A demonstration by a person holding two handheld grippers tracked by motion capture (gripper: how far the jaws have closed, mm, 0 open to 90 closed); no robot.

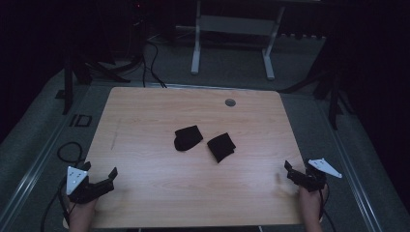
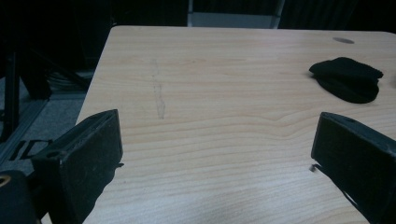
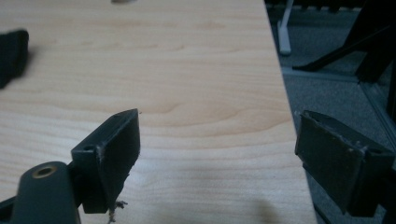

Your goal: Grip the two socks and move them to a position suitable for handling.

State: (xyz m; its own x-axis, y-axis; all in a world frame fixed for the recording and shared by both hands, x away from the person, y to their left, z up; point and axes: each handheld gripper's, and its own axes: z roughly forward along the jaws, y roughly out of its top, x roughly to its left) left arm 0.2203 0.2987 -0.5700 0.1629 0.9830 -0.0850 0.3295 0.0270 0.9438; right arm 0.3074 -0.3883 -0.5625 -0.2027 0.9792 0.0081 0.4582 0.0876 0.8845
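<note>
Two folded black cloth pieces lie mid-frame on the light wooden table [image 1: 145,193]: left piece [image 1: 187,137], right piece [image 1: 221,146], just apart. Left gripper [image 1: 107,178], lower left, and right gripper [image 1: 291,172], lower right, both gape wide, holding nothing.

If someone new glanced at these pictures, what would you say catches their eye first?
Two black socks lie folded side by side at the middle of the pale wooden table. The left gripper and right gripper wait open at the near corners, nothing between their fingers.
</note>
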